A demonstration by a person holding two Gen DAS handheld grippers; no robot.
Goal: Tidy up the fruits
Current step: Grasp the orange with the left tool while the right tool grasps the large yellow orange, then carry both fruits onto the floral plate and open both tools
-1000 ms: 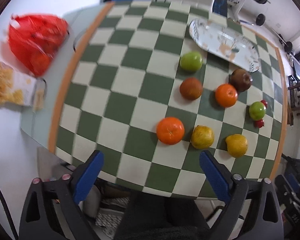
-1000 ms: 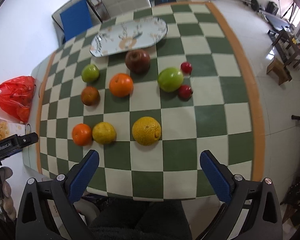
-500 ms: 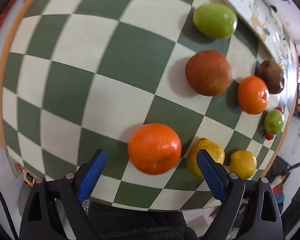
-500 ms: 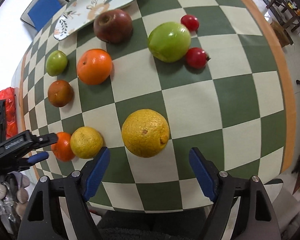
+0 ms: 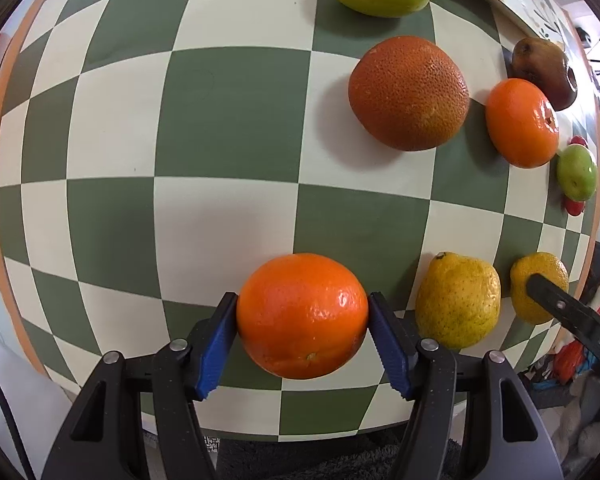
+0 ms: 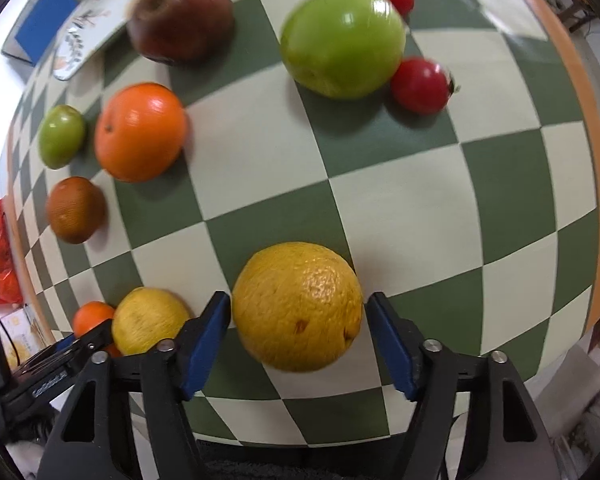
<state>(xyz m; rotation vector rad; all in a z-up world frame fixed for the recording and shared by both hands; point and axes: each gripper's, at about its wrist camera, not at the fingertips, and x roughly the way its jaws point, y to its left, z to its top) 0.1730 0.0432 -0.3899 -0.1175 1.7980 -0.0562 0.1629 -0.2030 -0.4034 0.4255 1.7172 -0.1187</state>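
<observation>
Left gripper (image 5: 302, 316) fingers pinching an orange (image 5: 302, 315), right gripper (image 6: 298, 308) fingers spread around a yellow orange (image 6: 297, 306), barely apart, checkered counter (image 6: 420, 216).

At lower centre, the left gripper (image 5: 302, 316) presses both blue pads against a bright orange (image 5: 302, 315) on the checkered table (image 5: 228, 120); a yellow citrus (image 5: 458, 300) sits just right.
</observation>
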